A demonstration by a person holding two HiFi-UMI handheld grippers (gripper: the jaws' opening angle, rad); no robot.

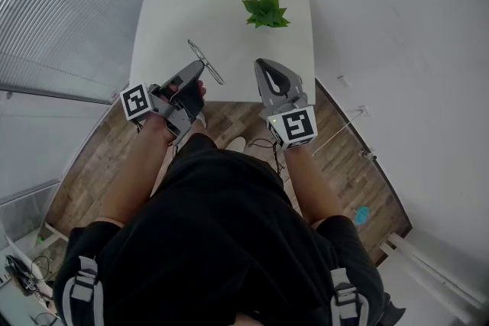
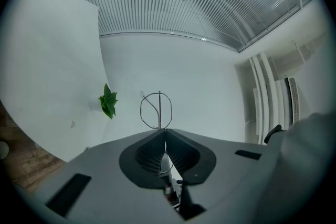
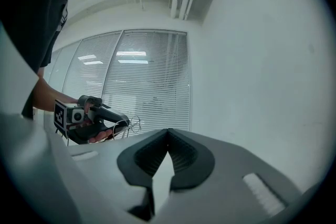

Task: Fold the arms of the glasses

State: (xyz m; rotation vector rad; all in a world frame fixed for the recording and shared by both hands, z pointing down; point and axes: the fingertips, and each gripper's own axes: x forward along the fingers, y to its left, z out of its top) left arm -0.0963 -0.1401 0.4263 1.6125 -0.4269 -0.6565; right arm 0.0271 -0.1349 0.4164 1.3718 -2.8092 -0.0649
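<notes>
**Step in hand.** The left gripper (image 2: 164, 131) has its jaws closed on the thin metal wire-frame glasses (image 2: 158, 119). It holds them in the air over the near edge of the white rectangular counter (image 1: 168, 19). In the left gripper view the wire passes between the pads, and one round lens ring stands out past the jaw tips at 12 o'clock. A thin arm appears to run off the ring toward 11 o'clock. Whether either arm is already folded cannot be told, as the wire is too fine in all views. The stage is judged to be hold-and-present, with the fold not yet made.

**Second tool.** The right gripper (image 3: 168, 131) has its jaws fully closed with nothing between them. In the head view it sits at 3 o'clock of the glasses, near them but not touching.

**Next move (judgement).** The right gripper must be brought to the free arm near its hinge. The arm is then swung in against the frame, either pushed with the closed tips or pinched after the jaws are opened. The wire is thin and springy, so the push calls for light force. The left grip must not let the frame turn.

**Containers.** The only one in view is the pot of the small green leafy plant (image 1: 266, 11), at the far edge of the counter at 12 o'clock. The pot is almost wholly covered by leaves. Nothing else is seen in it, and the glasses lie in no container
</notes>
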